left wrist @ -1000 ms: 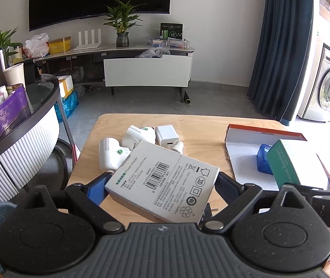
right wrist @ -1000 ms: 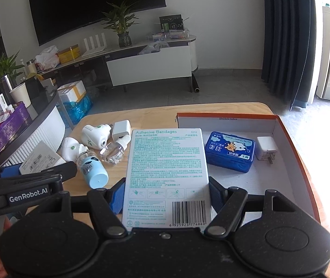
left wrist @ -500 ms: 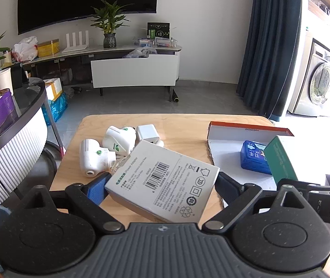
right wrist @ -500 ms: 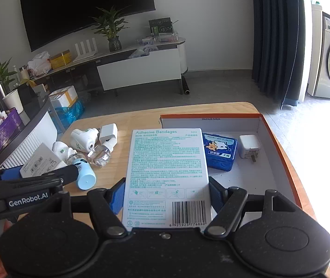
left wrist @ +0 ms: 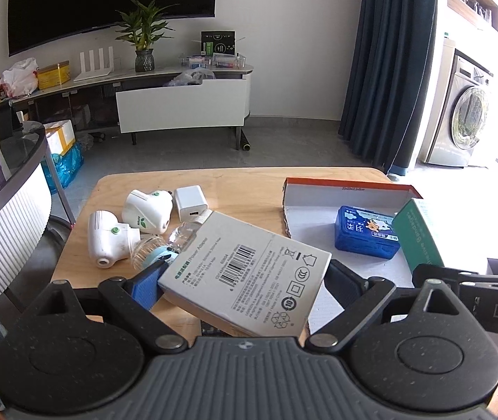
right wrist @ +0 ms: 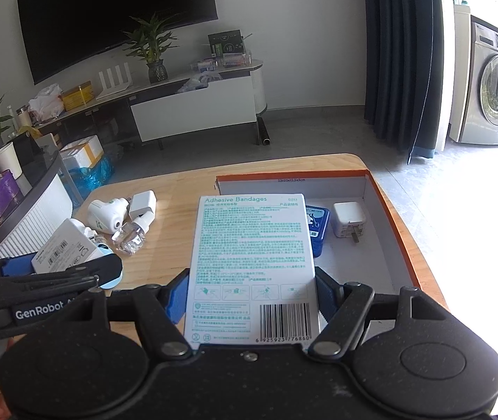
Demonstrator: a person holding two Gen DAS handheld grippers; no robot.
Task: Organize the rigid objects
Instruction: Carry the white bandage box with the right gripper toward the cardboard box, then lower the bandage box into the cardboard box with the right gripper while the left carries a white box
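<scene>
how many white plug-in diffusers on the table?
2. One lies at the table's left edge; the other lies just behind it, beside the white USB charger. Boxes held in the grippers could hide more.

White, blue and orange on pale wood

The adapter box [left wrist: 245, 276] is white with black print; the bandage box [right wrist: 252, 266] white with teal print; the tray [right wrist: 385, 203] orange-rimmed, white inside, holding a blue tin [left wrist: 366, 232]; the table [left wrist: 249, 185] light wood.
</scene>
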